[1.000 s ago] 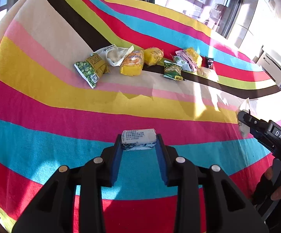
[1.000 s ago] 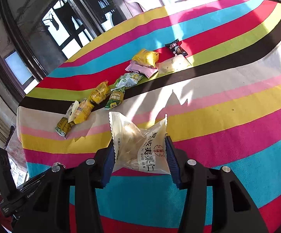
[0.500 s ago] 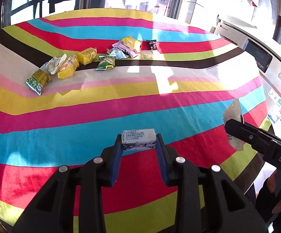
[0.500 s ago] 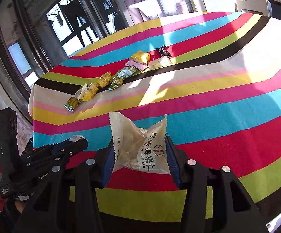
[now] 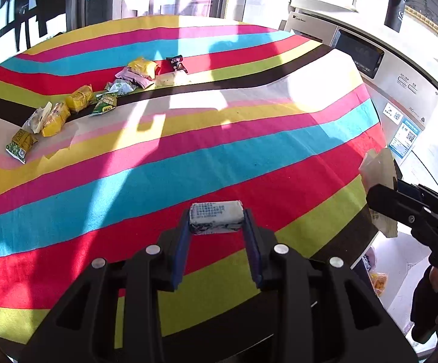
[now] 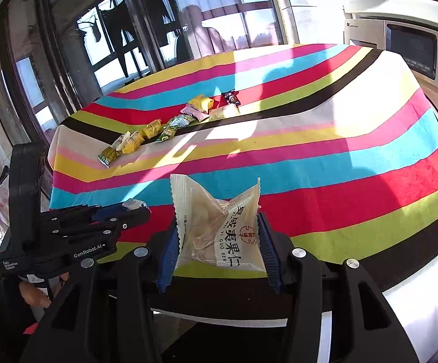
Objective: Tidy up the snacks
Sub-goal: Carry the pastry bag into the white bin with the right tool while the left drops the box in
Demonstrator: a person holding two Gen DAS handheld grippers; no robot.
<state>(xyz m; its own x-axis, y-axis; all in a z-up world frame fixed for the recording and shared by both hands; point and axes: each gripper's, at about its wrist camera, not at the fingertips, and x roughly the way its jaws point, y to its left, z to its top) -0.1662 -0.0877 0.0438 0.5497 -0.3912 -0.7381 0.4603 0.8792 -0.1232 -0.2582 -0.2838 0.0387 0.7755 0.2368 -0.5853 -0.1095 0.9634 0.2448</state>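
My left gripper (image 5: 216, 227) is shut on a small white snack bar (image 5: 216, 217) and holds it above the near edge of the striped table (image 5: 249, 139). My right gripper (image 6: 217, 233) is shut on a clear nut packet with red print (image 6: 219, 227), also near the table's front edge. Each gripper shows in the other's view: the left gripper (image 6: 128, 208) at the left, the right gripper (image 5: 382, 193) at the right. A row of several snack packets (image 5: 98, 99) lies far off on the table's back left, also seen in the right wrist view (image 6: 170, 127).
A white appliance with a dark window (image 5: 358, 51) stands right of the table. Dark window frames (image 6: 113, 39) lie behind the table. The floor (image 5: 394, 266) shows past the table's right edge.
Both grippers have pulled back and up from the table with their snacks still held. The snack row now looks farther away and the table's front edge has come into view.
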